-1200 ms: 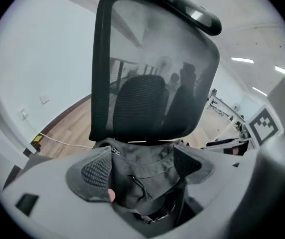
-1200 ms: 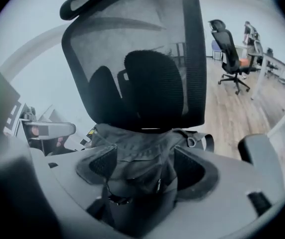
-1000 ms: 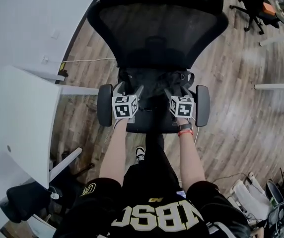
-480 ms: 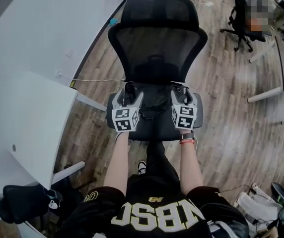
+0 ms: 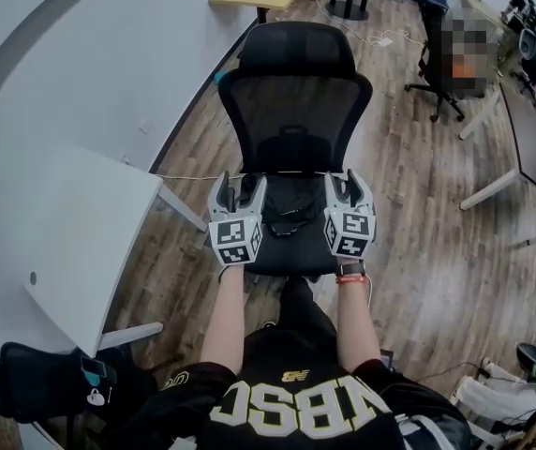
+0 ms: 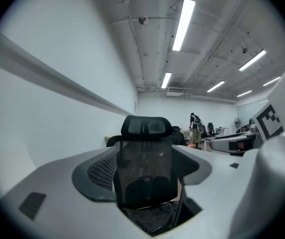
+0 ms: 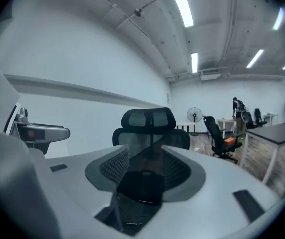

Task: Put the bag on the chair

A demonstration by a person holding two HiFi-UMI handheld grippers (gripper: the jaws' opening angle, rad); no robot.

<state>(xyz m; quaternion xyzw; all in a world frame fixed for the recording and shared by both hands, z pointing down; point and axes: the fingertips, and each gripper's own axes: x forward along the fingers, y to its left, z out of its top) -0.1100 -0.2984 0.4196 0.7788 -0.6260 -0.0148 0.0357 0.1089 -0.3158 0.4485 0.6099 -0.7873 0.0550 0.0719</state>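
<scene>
**A:** Where's the bag?

**B:** The black bag lies on the seat of the black chair. It sits crumpled against the foot of the mesh back.

**A:** And the tongs?

**B:** The left tongs hang over the left side of the seat and the right tongs over the right side. The bag is between the two. Both point toward the chair back.

**A:** Is either one holding anything?

**B:** No. The left tongs have their jaws wide apart and just starting to close. The left gripper view shows the mesh back through the gap and the bag lower down, but the pads press on nothing. The right tongs are also closing, with their jaws closer together than the left pair. The same chair back and bag show beyond them, and nothing is gripped.

**A:** What's around the chair?

**B:** A white surface stands to the left on a wood floor. Another office chair stands well apart, farther back on the right.
</scene>
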